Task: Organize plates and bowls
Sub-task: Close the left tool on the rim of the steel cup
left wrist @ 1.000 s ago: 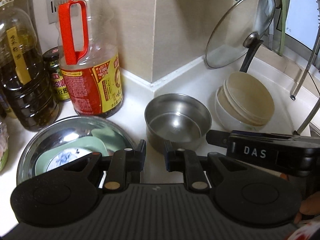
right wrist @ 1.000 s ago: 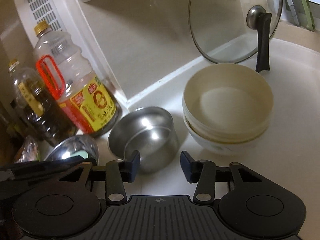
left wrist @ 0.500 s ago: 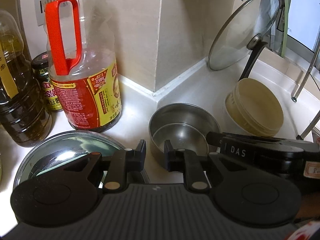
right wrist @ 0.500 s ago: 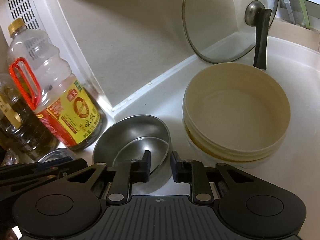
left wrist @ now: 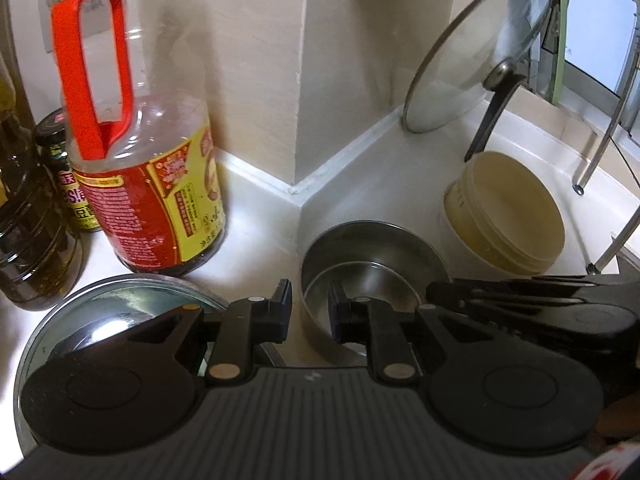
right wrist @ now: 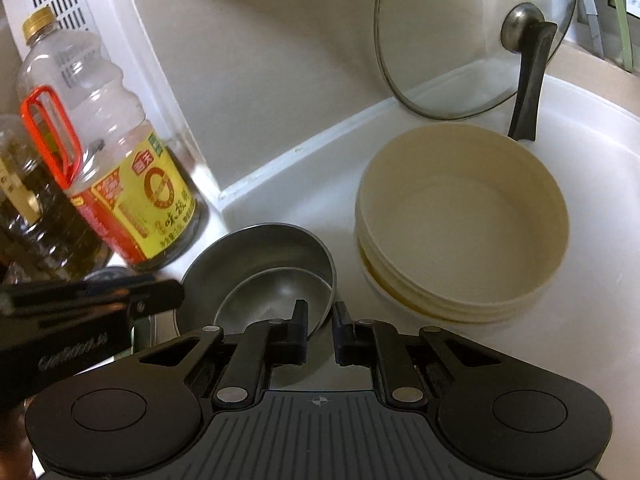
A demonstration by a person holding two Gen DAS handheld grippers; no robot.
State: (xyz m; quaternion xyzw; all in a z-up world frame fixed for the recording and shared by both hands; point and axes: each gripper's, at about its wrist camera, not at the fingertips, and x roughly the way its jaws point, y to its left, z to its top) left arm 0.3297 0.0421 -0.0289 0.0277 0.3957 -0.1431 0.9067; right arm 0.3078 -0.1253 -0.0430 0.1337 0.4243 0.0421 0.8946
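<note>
Nearest to us, our left gripper stands with its jaws on both sides of the steel bowl wall, one outside and one inside, a small gap open, so we cannot tell if it grips. Our right gripper does the same on the opposite rim, narrowly open, probably so that both share the lift. Both tools point forward and slightly down, low over the counter. Left of the steel bowl lies a big basin. Farther right the cream bowls sit stacked, likely the place to nest. Behind, a glass lid leans on the wall.
</note>
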